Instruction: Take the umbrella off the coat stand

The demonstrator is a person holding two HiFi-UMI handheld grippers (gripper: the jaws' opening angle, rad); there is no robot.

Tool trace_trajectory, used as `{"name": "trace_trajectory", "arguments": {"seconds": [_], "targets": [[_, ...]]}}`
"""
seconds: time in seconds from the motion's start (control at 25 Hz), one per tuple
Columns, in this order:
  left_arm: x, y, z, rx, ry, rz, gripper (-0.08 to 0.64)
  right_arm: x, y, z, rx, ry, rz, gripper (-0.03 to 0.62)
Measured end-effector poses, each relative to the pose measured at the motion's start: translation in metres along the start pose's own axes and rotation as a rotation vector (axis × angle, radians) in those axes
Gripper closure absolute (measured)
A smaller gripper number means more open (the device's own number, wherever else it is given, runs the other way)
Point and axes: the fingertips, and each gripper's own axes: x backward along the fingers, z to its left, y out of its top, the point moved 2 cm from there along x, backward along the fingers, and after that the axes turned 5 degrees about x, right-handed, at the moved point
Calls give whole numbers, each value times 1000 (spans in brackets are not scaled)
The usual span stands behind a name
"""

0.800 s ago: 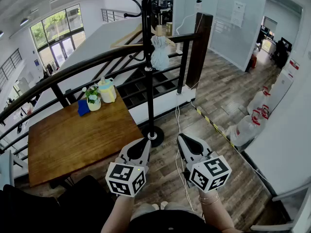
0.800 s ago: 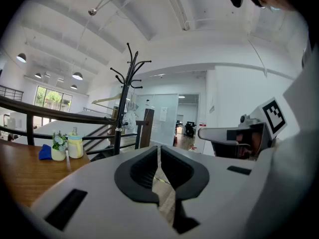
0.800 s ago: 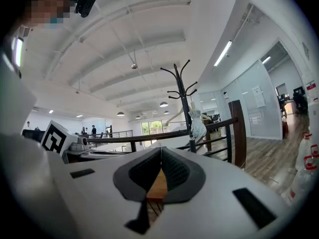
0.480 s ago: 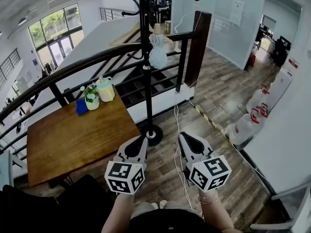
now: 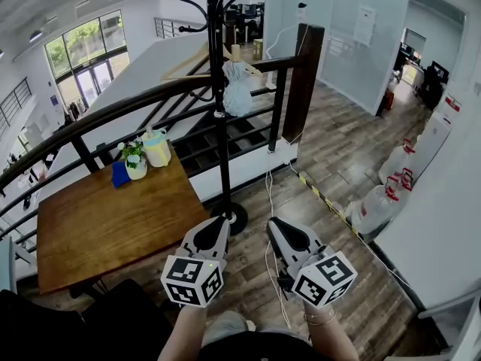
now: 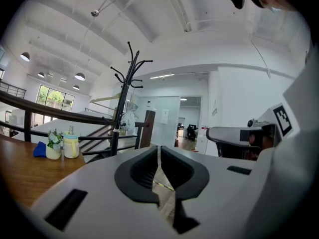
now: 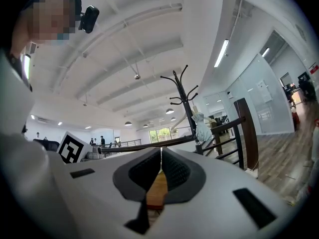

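Note:
A black coat stand (image 5: 219,111) rises from a round base on the wooden floor by the railing. A pale folded umbrella (image 5: 237,92) hangs from one of its lower hooks. The stand (image 6: 121,114) and umbrella (image 6: 129,119) appear small and far off in the left gripper view. In the right gripper view the stand (image 7: 186,103) and umbrella (image 7: 202,128) are also well ahead. My left gripper (image 5: 221,221) and right gripper (image 5: 272,223) are held side by side, low and short of the stand's base. Both are shut with nothing in them.
A wooden table (image 5: 98,232) stands at the left with a yellow jug (image 5: 156,148), a flower pot (image 5: 135,164) and a blue cloth (image 5: 119,174). A dark railing (image 5: 113,111) and post (image 5: 301,81) run behind the stand. A white cable (image 5: 268,201) lies on the floor. White bags (image 5: 376,201) sit at the right.
In the head view the stand, table and railing have slid slightly left and down. Both grippers stay shut and low, and the right one has edged left.

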Motion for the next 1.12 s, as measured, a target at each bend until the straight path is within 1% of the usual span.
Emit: {"name": "trace_trajectory", "arguments": {"seconds": [0.08,0.24,0.48,0.68,0.92,1.12], "targets": [[-7,0,-5,20,-11,-7,534,0,-1,-5,18,7,6,563],[-22,2,-7,28,-23,-11,534,-8,-1,-17,40,8,25,563],[-50,5,3,33,-40,-3,534,-27,-3,-48,30,-34,30,563],[-88,17,27,23,-48,6,534,-59,-3,-76,32,-52,42,563],[-140,47,63,1,-82,-6,534,-113,10,-111,45,-84,31,563],[-179,75,101,-59,-72,-31,534,-164,21,-134,80,-84,-4,563]]}}
